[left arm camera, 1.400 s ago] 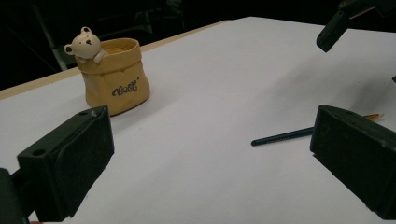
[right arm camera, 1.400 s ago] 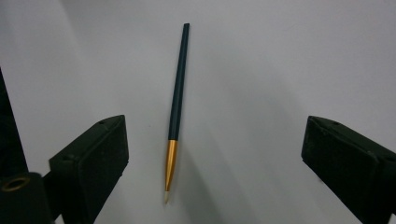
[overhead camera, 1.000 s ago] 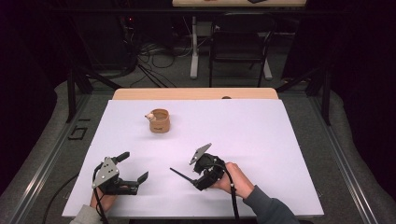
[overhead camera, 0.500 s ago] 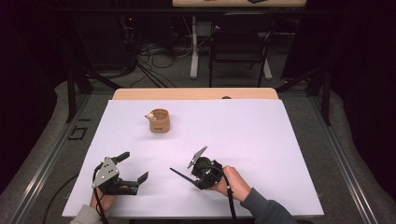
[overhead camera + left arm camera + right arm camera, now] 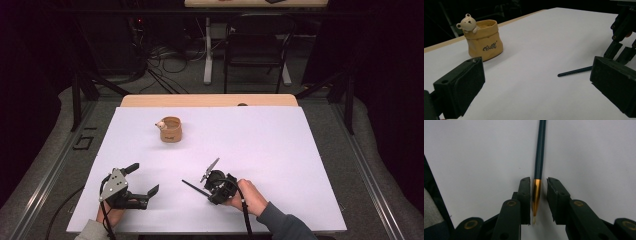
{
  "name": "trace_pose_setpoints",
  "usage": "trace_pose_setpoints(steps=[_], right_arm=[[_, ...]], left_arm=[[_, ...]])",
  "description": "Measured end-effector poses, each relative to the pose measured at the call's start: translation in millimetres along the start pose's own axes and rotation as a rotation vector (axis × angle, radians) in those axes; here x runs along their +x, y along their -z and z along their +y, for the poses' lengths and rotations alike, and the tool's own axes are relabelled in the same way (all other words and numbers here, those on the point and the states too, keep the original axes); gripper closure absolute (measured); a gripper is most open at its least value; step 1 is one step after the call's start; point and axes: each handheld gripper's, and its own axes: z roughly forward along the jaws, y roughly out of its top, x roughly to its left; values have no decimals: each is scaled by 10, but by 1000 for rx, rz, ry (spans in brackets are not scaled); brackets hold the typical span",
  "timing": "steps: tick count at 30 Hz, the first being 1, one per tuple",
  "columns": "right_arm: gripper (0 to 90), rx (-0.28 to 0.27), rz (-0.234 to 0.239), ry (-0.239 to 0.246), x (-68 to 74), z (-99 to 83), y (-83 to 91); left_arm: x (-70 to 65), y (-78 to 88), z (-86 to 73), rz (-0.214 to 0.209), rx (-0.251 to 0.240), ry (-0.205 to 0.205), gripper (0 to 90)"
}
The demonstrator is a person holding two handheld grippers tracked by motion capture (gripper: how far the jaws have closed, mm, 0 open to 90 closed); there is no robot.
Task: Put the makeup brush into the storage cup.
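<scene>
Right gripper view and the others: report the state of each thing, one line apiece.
Paintbrush: lying flat on the white sheet, gold ferrule between the right tool's jaws.
Right tool: jaws have just been closing around the paintbrush, with a gap left on one side.
Left tool: open, empty.
Bear pot: upright, untouched.

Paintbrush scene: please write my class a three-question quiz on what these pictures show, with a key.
1. True or false: the paintbrush stands inside the yellow pot.
2. Which gripper has the paintbrush between its jaws? A: left gripper. B: right gripper.
3. What figure peeks over the yellow pot's rim?

Key:
1. False. It lies flat on the white sheet, apart from the pot.
2. B. Its jaws have just been closing around the gold ferrule, and a gap shows at one pad. The left gripper's jaws stand wide with nothing between them.
3. A small bear.
</scene>
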Motion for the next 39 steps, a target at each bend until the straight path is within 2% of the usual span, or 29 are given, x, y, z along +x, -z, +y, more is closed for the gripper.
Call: trace_pose_setpoints(steps=[7, 11, 17, 18, 20, 23, 28, 34, 39], right_arm=[[745, 16, -13, -2, 14, 15, -10], [747, 65, -28, 13, 25, 77, -24], [780, 60, -7, -1, -8, 78, -28], [797, 80, -7, 2, -18, 84, -15], [830, 59, -2, 2, -38, 77, -26], [840, 57, 0, 4, -47, 76, -27], [844, 92, -23, 44, -10, 124, -33], [845, 70, 9, 28, -56, 116, -26], [845, 62, -1, 44, -43, 122, 16]], left_arm=[[-3, -5, 1, -4, 4, -5, 0], [-7, -11, 2, -3, 14, -6, 0], [-6, -16, 1, -6, 21, -8, 0], [-6, -14, 2, -6, 18, -9, 0], [-4, -14, 2, -6, 19, -7, 0], [-5, -20, 1, -8, 22, -5, 0], [-9, -24, -1, -9, 24, -4, 0], [-7, -27, -1, -11, 26, -5, 0], [-5, -26, -1, -12, 26, -7, 0]])
